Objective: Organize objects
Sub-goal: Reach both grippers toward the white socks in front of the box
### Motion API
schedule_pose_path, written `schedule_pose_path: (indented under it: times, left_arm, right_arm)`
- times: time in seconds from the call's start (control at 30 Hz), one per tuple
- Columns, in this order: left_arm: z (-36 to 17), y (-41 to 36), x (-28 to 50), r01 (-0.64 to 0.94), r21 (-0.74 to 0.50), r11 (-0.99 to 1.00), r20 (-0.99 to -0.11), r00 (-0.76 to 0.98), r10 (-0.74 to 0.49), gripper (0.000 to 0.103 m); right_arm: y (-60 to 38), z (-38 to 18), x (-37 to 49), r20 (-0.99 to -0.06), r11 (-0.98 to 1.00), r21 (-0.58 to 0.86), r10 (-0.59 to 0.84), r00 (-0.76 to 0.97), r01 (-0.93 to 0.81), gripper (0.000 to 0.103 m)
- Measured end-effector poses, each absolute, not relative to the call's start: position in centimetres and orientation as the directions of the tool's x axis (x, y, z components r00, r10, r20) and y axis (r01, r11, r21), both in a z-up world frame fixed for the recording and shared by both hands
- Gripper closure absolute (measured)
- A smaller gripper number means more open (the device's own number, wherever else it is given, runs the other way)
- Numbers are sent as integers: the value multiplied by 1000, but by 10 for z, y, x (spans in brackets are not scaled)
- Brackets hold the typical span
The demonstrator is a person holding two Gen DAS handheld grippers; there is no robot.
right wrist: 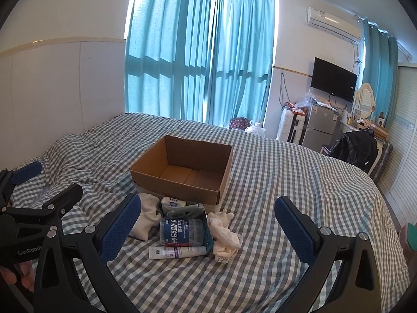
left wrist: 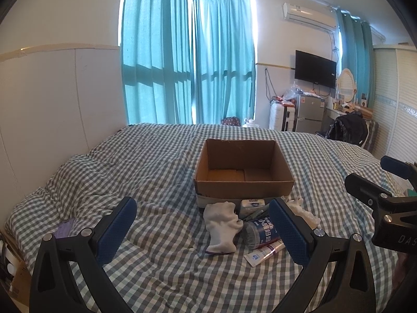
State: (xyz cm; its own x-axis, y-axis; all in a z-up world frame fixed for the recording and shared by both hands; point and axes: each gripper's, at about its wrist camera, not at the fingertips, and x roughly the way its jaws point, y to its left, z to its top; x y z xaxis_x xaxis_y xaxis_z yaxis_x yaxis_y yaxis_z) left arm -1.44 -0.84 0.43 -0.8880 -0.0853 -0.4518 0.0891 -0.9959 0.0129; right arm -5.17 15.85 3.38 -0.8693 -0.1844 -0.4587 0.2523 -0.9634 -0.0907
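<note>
An empty cardboard box (left wrist: 243,172) (right wrist: 182,169) sits on the checked bed. In front of it lie a white sock (left wrist: 221,225) (right wrist: 146,220), a small tissue pack (left wrist: 252,204) (right wrist: 173,203), a clear jar with a blue label (left wrist: 258,232) (right wrist: 182,232), a white tube (left wrist: 263,254) (right wrist: 177,252) and a white lacy cloth (left wrist: 305,212) (right wrist: 225,232). My left gripper (left wrist: 203,227) is open, just short of the pile. My right gripper (right wrist: 208,224) is open over the same pile and also shows in the left wrist view (left wrist: 375,182).
The checked bedspread (left wrist: 156,274) (right wrist: 299,169) runs to a white headboard wall at the left. Teal curtains (left wrist: 187,65), a fridge (right wrist: 319,125), a wall TV (right wrist: 333,79) and a chair with a black bag (right wrist: 351,148) stand beyond the bed.
</note>
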Motion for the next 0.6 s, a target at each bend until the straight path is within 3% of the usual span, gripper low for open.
schedule_pose_path:
  times: [0.6]
  left_arm:
    - [-57, 6, -101, 113, 88, -990, -589, -795, -143, 0]
  right_arm:
    - [172, -1, -145, -571, -920, -159, -212, -793, 360, 2]
